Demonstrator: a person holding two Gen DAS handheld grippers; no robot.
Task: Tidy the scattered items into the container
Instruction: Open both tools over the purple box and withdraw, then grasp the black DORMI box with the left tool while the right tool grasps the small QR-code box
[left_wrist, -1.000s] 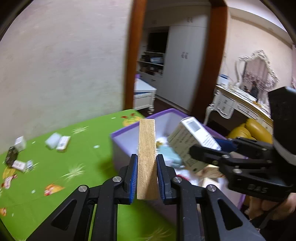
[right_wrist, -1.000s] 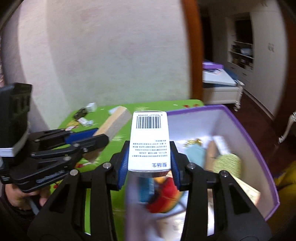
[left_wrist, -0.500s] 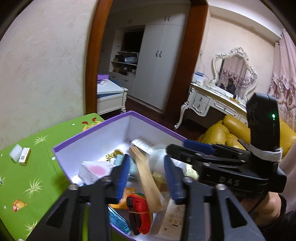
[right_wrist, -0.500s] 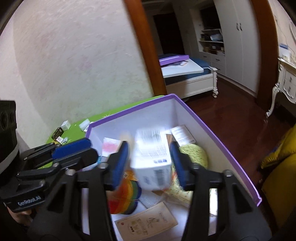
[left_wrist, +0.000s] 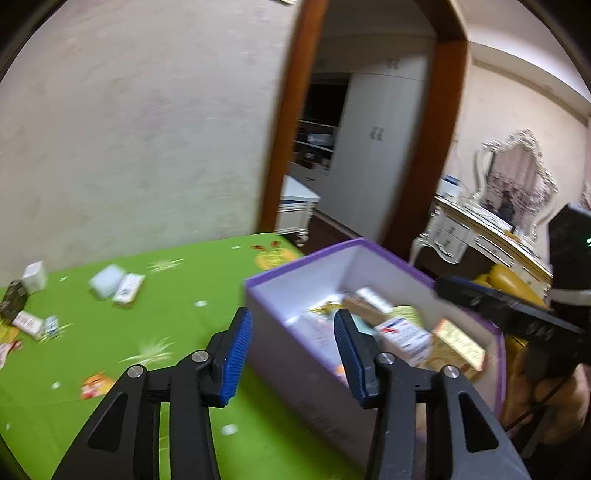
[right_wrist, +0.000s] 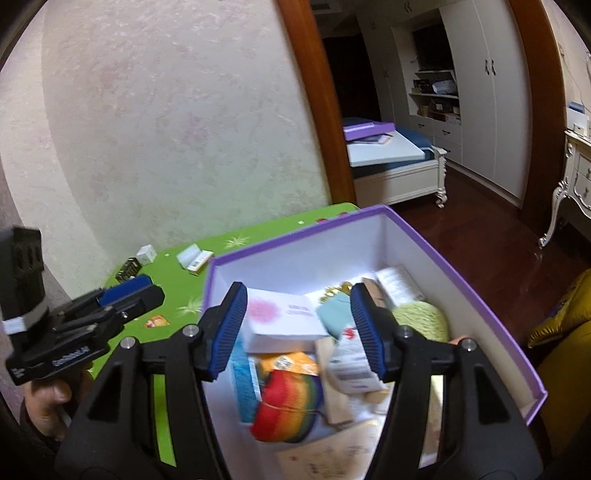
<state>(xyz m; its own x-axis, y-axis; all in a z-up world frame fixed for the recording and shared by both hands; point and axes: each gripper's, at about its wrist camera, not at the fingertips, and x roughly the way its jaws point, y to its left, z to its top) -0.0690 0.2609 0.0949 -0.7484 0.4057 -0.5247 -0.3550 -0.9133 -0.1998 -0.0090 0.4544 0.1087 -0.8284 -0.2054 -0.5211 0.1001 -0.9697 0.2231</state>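
- The left gripper (left_wrist: 291, 347) is opening, its blue pads (left_wrist: 236, 354) standing apart with nothing gripped between them; behind the gap, the near corner of the box (left_wrist: 295, 354) is showing.
- The right gripper (right_wrist: 301, 328) is opening too, empty, and is hanging over the inside of the box (right_wrist: 295, 251) (purple rim, white walls).
- Just beyond the right gripper's pads (right_wrist: 364, 328), a white carton with a barcode (right_wrist: 351, 365) is lying inside the box beside a wooden block (right_wrist: 332, 387), a rainbow-coloured toy (right_wrist: 288, 406) and a white packet with a pink print (right_wrist: 284, 317).
- A green knitted piece (right_wrist: 421, 317) is sitting further right in the box.
- The box is standing at the right end of the green table (left_wrist: 110, 350).
- At the far left of the table, small boxes (left_wrist: 118, 286) are still lying scattered, well apart from the box.
- A hand (right_wrist: 48, 402) is holding the left gripper at the left of the right wrist view.
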